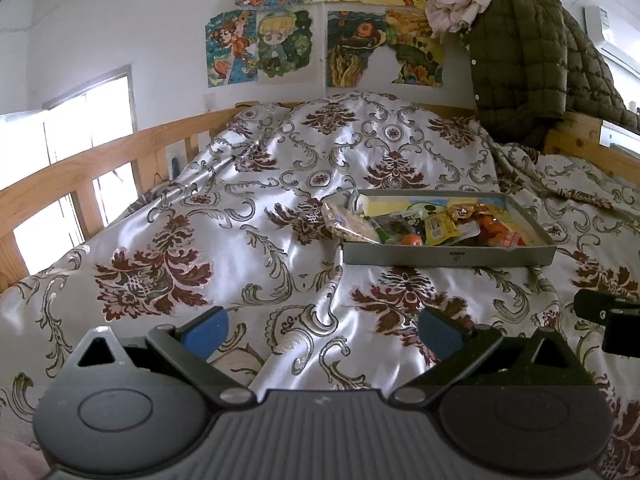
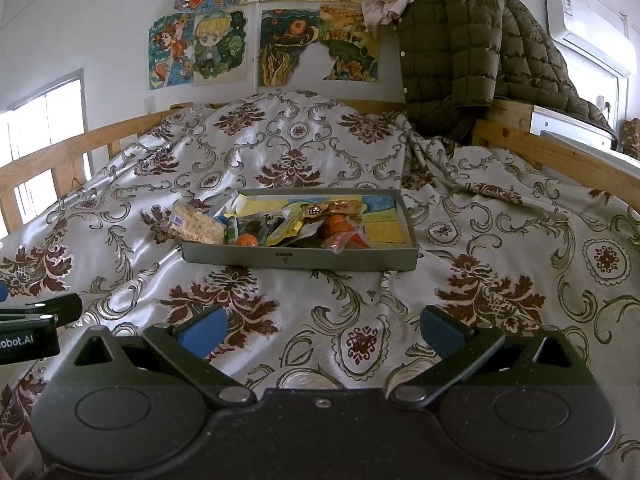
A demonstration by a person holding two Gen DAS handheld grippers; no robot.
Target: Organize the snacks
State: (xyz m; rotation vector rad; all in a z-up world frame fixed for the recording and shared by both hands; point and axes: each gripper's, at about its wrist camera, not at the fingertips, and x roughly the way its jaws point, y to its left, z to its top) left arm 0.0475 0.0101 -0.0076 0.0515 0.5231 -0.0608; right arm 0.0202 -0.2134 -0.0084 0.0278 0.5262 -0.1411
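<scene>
A shallow grey tray [image 1: 448, 257] [image 2: 304, 261] sits on the patterned bedspread ahead of both grippers. It holds several snack packets, a yellow packet [image 1: 440, 227] [image 2: 286, 232] and small oranges [image 1: 411, 240] [image 2: 246, 241]. A clear rice-cake packet [image 1: 350, 226] [image 2: 196, 225] rests against the tray's left end, partly over the rim. My left gripper [image 1: 322, 332] is open and empty, well short of the tray. My right gripper [image 2: 322, 330] is open and empty, also short of the tray.
The bed has wooden rails on the left [image 1: 80, 168] and right [image 2: 560, 156]. A green quilted jacket [image 1: 524, 56] [image 2: 456, 48] hangs at the back right. The right gripper's body [image 1: 612, 316] shows at the left view's right edge.
</scene>
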